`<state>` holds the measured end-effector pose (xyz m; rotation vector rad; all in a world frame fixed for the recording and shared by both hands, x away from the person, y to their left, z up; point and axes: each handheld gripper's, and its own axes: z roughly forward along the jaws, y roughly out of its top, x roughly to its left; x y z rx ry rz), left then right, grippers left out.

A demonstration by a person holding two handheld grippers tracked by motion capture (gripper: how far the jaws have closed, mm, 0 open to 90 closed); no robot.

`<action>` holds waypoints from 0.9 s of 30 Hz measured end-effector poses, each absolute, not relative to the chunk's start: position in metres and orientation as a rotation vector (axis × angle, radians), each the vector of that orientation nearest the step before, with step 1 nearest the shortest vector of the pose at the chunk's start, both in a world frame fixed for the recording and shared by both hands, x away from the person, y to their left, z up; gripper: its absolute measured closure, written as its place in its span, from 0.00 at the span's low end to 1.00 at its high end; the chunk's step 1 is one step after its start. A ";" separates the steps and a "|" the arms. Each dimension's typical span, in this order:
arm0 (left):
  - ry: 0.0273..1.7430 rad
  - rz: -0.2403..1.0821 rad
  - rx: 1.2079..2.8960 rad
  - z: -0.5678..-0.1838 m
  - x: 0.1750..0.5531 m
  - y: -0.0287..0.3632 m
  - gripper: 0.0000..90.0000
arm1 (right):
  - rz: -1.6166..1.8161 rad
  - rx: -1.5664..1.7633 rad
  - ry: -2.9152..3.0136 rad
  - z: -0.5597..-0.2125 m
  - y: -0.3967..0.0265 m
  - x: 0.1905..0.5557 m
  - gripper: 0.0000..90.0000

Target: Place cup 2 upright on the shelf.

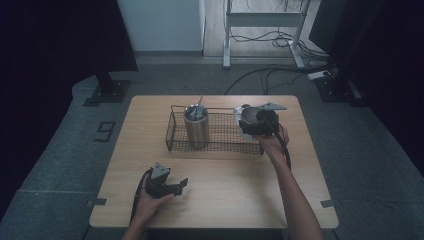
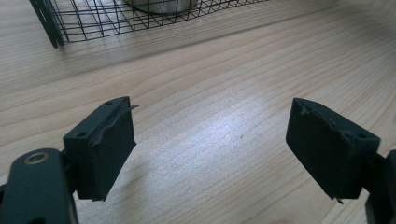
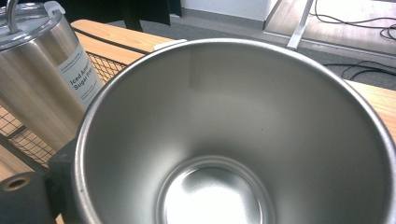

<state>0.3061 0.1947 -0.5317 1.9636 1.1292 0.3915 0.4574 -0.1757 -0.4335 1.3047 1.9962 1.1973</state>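
My right gripper [image 1: 254,124] is shut on an empty steel cup [image 1: 248,115] and holds it over the right end of a black wire basket [image 1: 172,131]. In the right gripper view the cup's open mouth [image 3: 233,140] faces the camera, with one black finger [image 3: 58,163] pressed against its outer wall. A lidded steel tumbler [image 1: 196,126] with a straw and a paper label [image 3: 81,77] stands upright in the basket's left half. My left gripper [image 1: 181,185] rests low over the near left of the table, open, with bare wood between its pads [image 2: 109,149].
The wooden table [image 1: 225,185] stands on grey carpet. The basket's corner [image 2: 70,21] lies just beyond the left gripper. A white desk frame [image 1: 260,22] and cables [image 1: 260,75] are on the floor past the table's far edge.
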 end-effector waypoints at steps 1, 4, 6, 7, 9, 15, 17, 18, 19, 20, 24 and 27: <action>1.130 0.392 1.964 -0.532 0.306 0.195 0.18 | 1.197 1.306 1.997 -0.434 -0.175 0.458 0.08; 1.130 0.391 1.965 -0.532 0.306 0.195 0.18 | 1.190 1.309 2.001 -0.434 -0.175 0.460 0.08; 1.130 0.391 1.966 -0.532 0.306 0.195 0.18 | 1.185 1.306 2.003 -0.434 -0.174 0.461 0.08; 1.129 0.390 1.967 -0.532 0.306 0.195 0.17 | 1.186 1.309 2.000 -0.433 -0.173 0.462 0.08; 1.129 0.391 1.966 -0.532 0.306 0.195 0.17 | 1.190 1.308 2.001 -0.434 -0.173 0.464 0.08; 1.131 0.393 1.965 -0.532 0.306 0.196 0.17 | 1.163 1.314 2.013 -0.441 -0.170 0.470 0.08; 1.131 0.393 1.965 -0.532 0.306 0.196 0.18 | 1.158 1.321 2.015 -0.443 -0.170 0.472 0.08; 1.132 0.392 1.965 -0.532 0.306 0.196 0.18 | 1.157 1.326 2.014 -0.445 -0.170 0.473 0.08; 1.132 0.392 1.965 -0.532 0.306 0.196 0.18 | 1.153 1.330 2.016 -0.446 -0.170 0.474 0.08; 1.132 0.392 1.966 -0.532 0.307 0.196 0.18 | 1.151 1.331 2.015 -0.447 -0.170 0.475 0.08; 1.132 0.390 1.969 -0.533 0.306 0.196 0.18 | 1.142 1.338 2.019 -0.452 -0.171 0.477 0.08; 1.131 0.388 1.973 -0.533 0.306 0.195 0.18 | 1.137 1.343 2.024 -0.456 -0.170 0.478 0.08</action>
